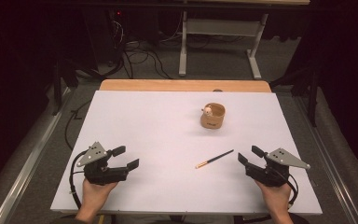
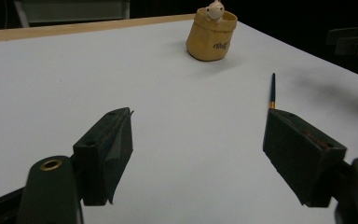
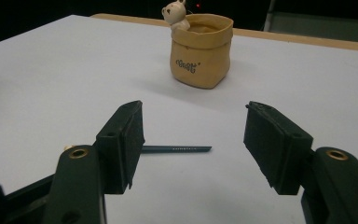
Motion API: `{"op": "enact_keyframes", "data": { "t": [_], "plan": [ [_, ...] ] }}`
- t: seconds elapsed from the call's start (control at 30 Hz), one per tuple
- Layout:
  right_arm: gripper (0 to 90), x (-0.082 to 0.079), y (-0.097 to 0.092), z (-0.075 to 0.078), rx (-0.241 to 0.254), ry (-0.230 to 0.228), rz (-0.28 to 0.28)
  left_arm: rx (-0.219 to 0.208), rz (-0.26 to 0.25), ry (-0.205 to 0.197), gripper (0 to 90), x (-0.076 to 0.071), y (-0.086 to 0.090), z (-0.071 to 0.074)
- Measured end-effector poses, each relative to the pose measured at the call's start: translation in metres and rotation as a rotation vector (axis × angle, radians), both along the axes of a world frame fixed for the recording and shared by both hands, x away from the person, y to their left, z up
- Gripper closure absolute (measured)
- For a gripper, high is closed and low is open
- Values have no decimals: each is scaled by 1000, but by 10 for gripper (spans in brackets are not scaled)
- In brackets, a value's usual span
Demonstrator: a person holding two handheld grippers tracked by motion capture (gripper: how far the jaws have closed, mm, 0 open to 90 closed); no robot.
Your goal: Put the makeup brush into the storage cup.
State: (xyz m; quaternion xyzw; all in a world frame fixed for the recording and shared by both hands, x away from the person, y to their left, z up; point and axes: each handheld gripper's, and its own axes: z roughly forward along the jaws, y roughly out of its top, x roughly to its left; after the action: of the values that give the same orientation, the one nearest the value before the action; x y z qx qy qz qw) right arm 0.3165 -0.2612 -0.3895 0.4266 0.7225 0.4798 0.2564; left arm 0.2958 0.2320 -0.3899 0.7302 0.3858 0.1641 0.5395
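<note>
A tan sack-shaped cup (image 1: 213,116) with a small white bear figure (image 1: 208,111) on its rim stands on the white table top (image 1: 158,126), right of middle and toward the far side. A thin dark pencil with a golden end (image 1: 214,158) lies nearer the front, between the cup and my right gripper (image 1: 250,154). That gripper rests at the front right, open, nothing between its jaws; from the right gripper view the pencil (image 3: 177,149) lies just beyond the left jaw and the cup (image 3: 200,49) stands farther off. My left gripper (image 1: 126,157) sits at the front left, open and empty.
A wooden strip (image 1: 185,85) edges the table's far side. Beyond it stand a white metal frame (image 1: 219,42) and loose cables (image 1: 140,56) on the floor. In the left gripper view the cup (image 2: 211,36) and pencil (image 2: 272,91) lie ahead to the right.
</note>
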Motion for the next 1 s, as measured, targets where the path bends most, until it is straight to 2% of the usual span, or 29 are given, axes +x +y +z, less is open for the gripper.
{"op": "enact_keyframes", "data": {
  "t": [1.0],
  "plan": [
    [377,-1,3,0,-18,-12,14,-4,-6,1,248,-1,-1,0]
  ]
}}
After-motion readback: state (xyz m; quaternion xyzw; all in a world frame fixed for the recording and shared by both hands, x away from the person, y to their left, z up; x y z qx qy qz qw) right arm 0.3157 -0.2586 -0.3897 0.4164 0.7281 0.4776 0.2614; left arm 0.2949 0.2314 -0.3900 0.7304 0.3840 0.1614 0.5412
